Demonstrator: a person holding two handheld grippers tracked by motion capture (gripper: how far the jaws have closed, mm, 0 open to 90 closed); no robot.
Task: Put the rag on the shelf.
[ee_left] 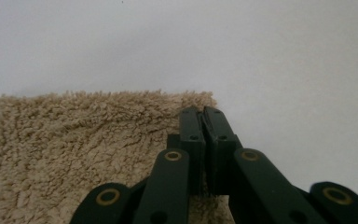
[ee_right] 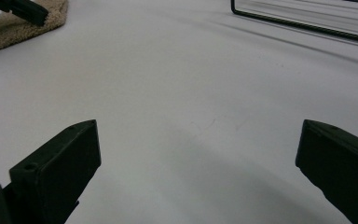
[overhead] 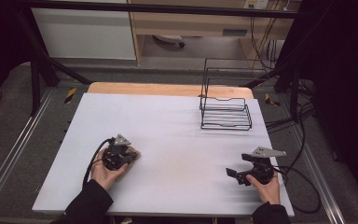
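Observation:
A beige fuzzy cloth [overhead: 133, 159] [ee_left: 74, 140] lies on the white table [overhead: 177, 135] at the near left. My left gripper [overhead: 124, 157] [ee_left: 203, 112] rests on the cloth by its far corner. Its jaws are shut, with a bit of the pile pinched between them. My right gripper [overhead: 233, 175] [ee_right: 198, 127] hovers low over bare table at the near right, with its jaws wide open and nothing between them. It points left toward the cloth [ee_right: 25, 25], where the left gripper [ee_right: 21, 9] shows at the top left of the right gripper view.
A black wire rack [overhead: 226, 114] [ee_right: 307, 21] stands at the back right of the table. Cables trail off the table's right edge [overhead: 303, 182]. A wooden board edge [overhead: 168, 88] shows behind the white surface.

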